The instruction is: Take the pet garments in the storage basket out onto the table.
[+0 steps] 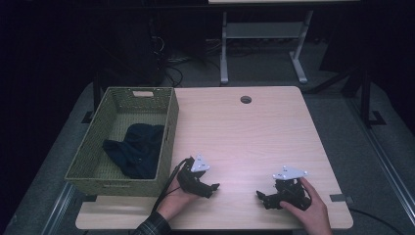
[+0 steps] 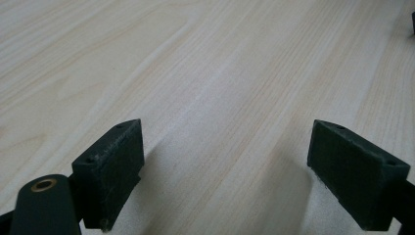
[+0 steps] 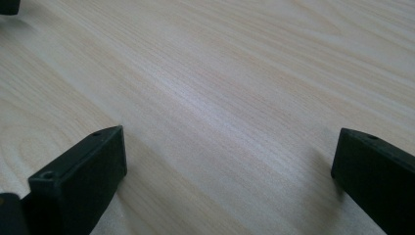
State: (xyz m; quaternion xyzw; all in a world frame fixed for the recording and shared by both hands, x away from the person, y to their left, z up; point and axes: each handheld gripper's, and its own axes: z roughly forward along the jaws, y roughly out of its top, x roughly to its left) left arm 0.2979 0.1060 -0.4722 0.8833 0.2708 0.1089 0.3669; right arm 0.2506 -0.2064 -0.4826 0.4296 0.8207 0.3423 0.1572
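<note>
Meanwhile, both rest near the table's (image 1: pixel 254 127) front edge | left hand-held gripper (image 1: pixel 209 188), right hand-held gripper (image 1: pixel 263 198): jaws wide, empty | dark cloth (image 1: pixel 137 149) lies in green basket (image 1: pixel 169 142), left edge, apparently stowed

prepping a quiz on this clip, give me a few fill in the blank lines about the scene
1. The dark cloth lies inside the green ____.
2. The left gripper has its jaws ____, with nothing between them.
3. Both grippers rest on the wooden ____.
4. The right gripper points toward the ____ gripper.

Missing words: basket; open; table; left
</note>
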